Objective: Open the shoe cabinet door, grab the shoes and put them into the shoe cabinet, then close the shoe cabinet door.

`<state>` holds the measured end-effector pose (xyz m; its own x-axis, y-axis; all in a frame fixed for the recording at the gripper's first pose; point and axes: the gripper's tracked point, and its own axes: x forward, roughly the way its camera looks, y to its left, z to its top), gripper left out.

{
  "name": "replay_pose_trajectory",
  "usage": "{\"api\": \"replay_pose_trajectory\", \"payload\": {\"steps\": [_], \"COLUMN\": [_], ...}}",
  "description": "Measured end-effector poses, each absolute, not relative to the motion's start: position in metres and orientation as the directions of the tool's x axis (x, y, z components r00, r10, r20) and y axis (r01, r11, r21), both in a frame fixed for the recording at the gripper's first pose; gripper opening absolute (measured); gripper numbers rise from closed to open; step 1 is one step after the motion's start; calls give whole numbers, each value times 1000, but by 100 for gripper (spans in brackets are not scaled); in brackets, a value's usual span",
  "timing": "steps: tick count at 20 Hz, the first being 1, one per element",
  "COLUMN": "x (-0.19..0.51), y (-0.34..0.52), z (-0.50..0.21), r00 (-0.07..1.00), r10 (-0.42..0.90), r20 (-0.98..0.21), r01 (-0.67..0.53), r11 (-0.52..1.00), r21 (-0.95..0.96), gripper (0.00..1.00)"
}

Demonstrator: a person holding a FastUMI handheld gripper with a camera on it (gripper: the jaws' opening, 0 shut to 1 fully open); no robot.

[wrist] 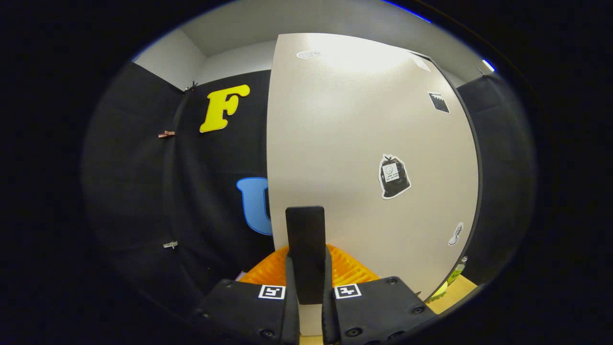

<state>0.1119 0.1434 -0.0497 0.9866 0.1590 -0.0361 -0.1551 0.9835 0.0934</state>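
The gripper (306,282) has its two fingers drawn in tight on a dark upright handle (305,244) – a flat bar standing between them, its top rising clear above the fingertips, both fingers pressing its sides. Just behind the fingertips and to either side of the bar spreads a ribbed orange piece (347,268); I cannot tell what it belongs to. Directly beyond the handle stands the pale shoe cabinet door (354,139), broad and smooth, with a few stickers on it, the largest a dark one (394,176) off to the right of the fingers. The door's left edge runs up just left of the handle, and past that edge is only the booth's cloth wall (191,191) with a couple of clips. Low at the far right, past the door's other edge, something yellow-green (450,280) shows beside a strip of tan surface (457,292); whether it is a shoe is too small to say.

By my judgement this is a door step, with the handle in hand – whether opening or closing cannot be told, since the cabinet's inside is hidden. The gripper points level, straight at the door, fingers side by side, the handle upright
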Motion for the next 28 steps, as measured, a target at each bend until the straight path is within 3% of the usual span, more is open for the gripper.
{"api": "replay_pose_trajectory", "payload": {"steps": [17, 28], "x": [-7, -54], "y": [59, -30], "z": [-35, -29], "r00": [969, 980], "r10": [244, 192], "r20": [-48, -50], "r01": [-237, -186], "r11": [963, 976], "r21": [127, 115], "gripper": [22, 21]}}
